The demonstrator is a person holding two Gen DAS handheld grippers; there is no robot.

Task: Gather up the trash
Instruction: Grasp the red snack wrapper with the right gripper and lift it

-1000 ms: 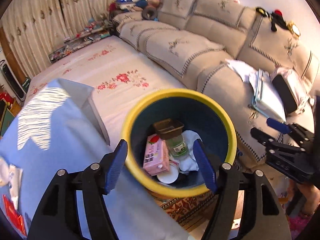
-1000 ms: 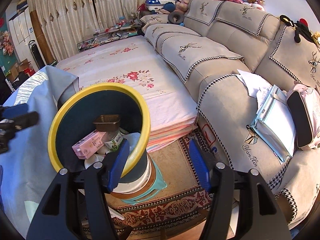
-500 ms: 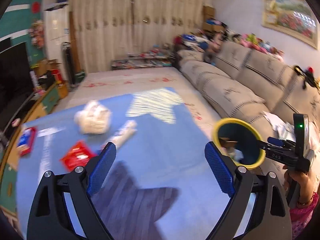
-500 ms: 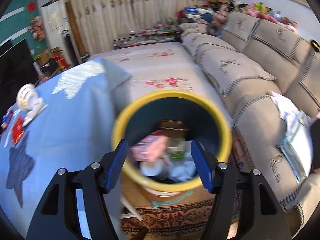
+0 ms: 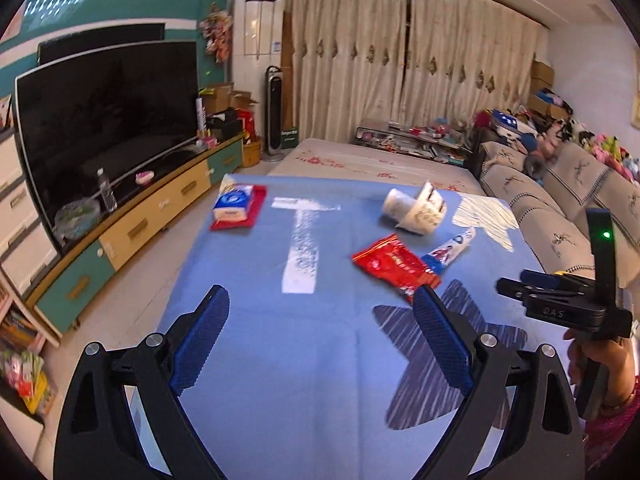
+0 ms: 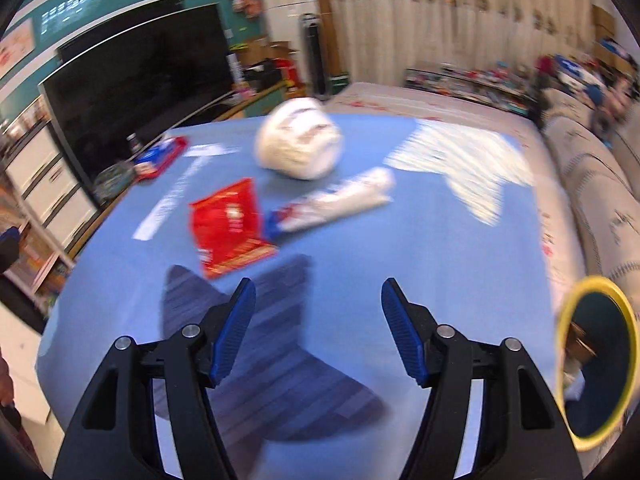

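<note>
At nine o'clock in the left wrist view, a dark television [image 5: 108, 120] on a teal and yellow cabinet [image 5: 132, 232], with a water bottle [image 5: 107, 190] standing on top. In the foreground, left gripper [image 5: 320, 340] over the blue cloth [image 5: 320, 380], jaws spread wide, nothing between the blue pads. At eleven o'clock on the cloth, a blue and white tissue pack [image 5: 232, 204] lying on a red pouch [image 5: 256, 208], well apart from the rest. Around one o'clock, a crumpled white bag [image 5: 414, 212], then a red snack wrapper [image 5: 394, 264] touching a white and blue wrapper [image 5: 452, 250] on its right. At three o'clock, right gripper [image 5: 520, 284] seen side-on in a hand [image 5: 600, 364], its opening not readable from that angle. Beyond, at two o'clock, a beige sofa [image 5: 560, 208] and cream curtains [image 5: 400, 60] at twelve. In the right wrist view, blurred: red snack wrapper [image 6: 230, 226] at eleven o'clock, white and blue wrapper [image 6: 332, 204] just beside it, white bag [image 6: 300, 144] at twelve behind both. Right gripper [image 6: 318, 332] low in the middle, jaws wide apart and empty above the cloth [image 6: 400, 248]. At four o'clock, off the cloth's edge, a yellow-rimmed bin [image 6: 628, 392] with scraps inside.
</note>
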